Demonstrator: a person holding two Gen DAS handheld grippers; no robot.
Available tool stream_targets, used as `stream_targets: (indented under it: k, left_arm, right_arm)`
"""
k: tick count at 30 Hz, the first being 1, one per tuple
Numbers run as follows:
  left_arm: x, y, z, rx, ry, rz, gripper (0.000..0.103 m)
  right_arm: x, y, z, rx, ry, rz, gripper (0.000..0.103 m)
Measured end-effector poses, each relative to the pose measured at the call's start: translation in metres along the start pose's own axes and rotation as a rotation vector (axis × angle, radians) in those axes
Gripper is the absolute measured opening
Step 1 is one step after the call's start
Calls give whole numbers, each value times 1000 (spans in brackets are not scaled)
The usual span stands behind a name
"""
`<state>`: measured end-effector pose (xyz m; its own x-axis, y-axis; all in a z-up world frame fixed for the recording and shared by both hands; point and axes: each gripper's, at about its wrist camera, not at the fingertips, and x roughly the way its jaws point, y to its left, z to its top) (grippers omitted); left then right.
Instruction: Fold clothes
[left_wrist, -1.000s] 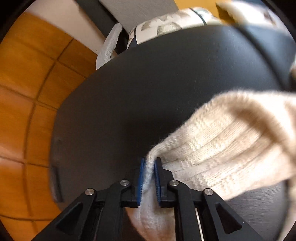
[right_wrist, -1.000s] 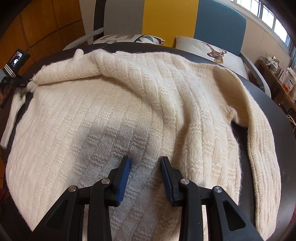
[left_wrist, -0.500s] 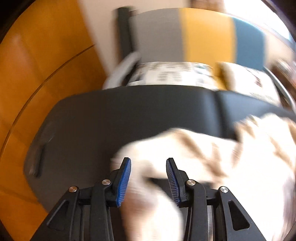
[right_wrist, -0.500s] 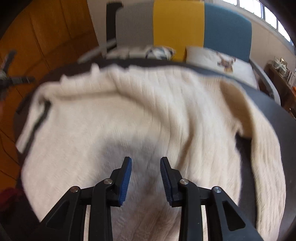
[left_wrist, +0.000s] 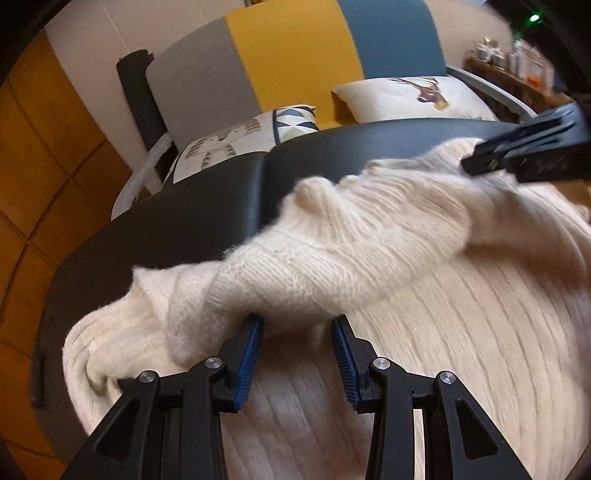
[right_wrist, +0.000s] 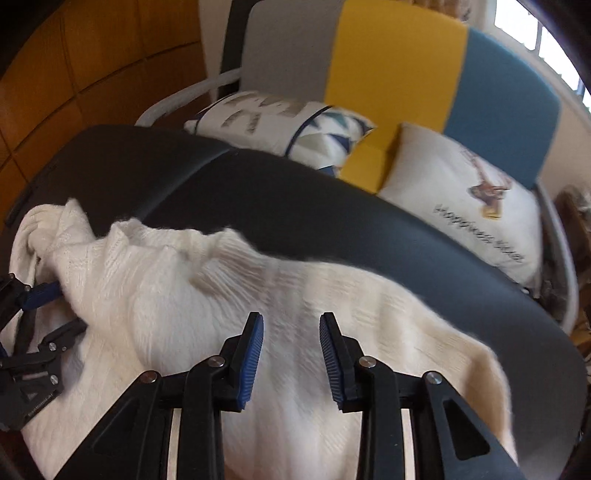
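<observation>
A cream knitted sweater (left_wrist: 424, 302) lies spread on the dark round table (left_wrist: 177, 221). One sleeve (left_wrist: 314, 266) lies folded across its body. My left gripper (left_wrist: 297, 354) is open, its jaws just under the sleeve's cuff end, holding nothing. In the right wrist view the sweater (right_wrist: 288, 369) fills the lower half. My right gripper (right_wrist: 291, 350) is open and empty just above the sweater's body. The left gripper (right_wrist: 35, 295) shows at the left edge there, beside the folded sleeve. The right gripper's body (left_wrist: 528, 155) shows at the upper right in the left wrist view.
Behind the table (right_wrist: 332, 206) stands a bench with grey, yellow and blue back panels (right_wrist: 391, 62). A patterned cushion (right_wrist: 280, 122) and a deer cushion (right_wrist: 469, 199) lie on it. Orange wall panels (left_wrist: 40, 155) are on the left.
My left gripper has opened and let go of the sleeve, which now lies folded over the sweater's body. Both grippers have swung up and toward the far side of the table.
</observation>
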<state>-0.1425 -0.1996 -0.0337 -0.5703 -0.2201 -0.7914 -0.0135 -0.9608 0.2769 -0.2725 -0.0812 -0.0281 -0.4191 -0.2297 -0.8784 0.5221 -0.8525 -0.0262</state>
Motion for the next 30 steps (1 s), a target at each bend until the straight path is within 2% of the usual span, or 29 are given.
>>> stream_targets:
  k: [2,3,6,7,9,11,12,14,16,18,21,23,25,27,28,30]
  left_arm:
    - [8,3,2,-5,-11,16,42]
    - [11,10,3,-11,-28,23,43]
    - [15,17,-2,-35,-96,56,54]
    - [16,21,-5,-53,-113,62,60]
    - [17,29,-6,-105,-107,49,66]
    - [21,39,-5,-168,-89,35,81]
    - [22,43,-7,-197,-78,17,83]
    - [33,56,-4,-264,-55,-40,90]
    - [39,61,-4,-298,-49,-64,94]
    - [39,57,-3,-288,-52,-50,95]
    - [40,56,-3,-289,-53,-51,95]
    - [40,56,-2,-292,-51,-54,96]
    - [37,51,1,-275,-44,-33,95]
    - [30,44,5,-263,-35,-32,87]
    - [24,40,7,-260,-29,-39,81]
    - [9,25,8,-274,-33,-100,81]
  right_arm:
    - [21,4,3,-14,41,-38,32]
    - [24,1,4,-2,32,-53,32]
    - [26,-18,5,86,-5,-89,32]
    - [26,-26,4,117,-12,-102,32]
    - [26,-42,0,168,-28,-151,32]
    - [27,-54,-4,197,-45,-206,32]
    - [26,-59,-6,212,-54,-213,32]
    - [25,-69,-8,239,-70,-198,33]
    - [20,-78,-9,248,-80,-154,34]
    - [4,-87,-16,274,-82,-119,34]
    - [-37,-86,-42,324,-173,-18,35]
    - [-66,-83,-69,333,-205,0,35]
    - [-93,-83,-104,331,-214,-24,35]
    - [-119,-90,-143,347,-207,-72,35]
    - [-131,-95,-162,362,-197,-103,35]
    - [-152,-104,-200,380,-172,-152,35]
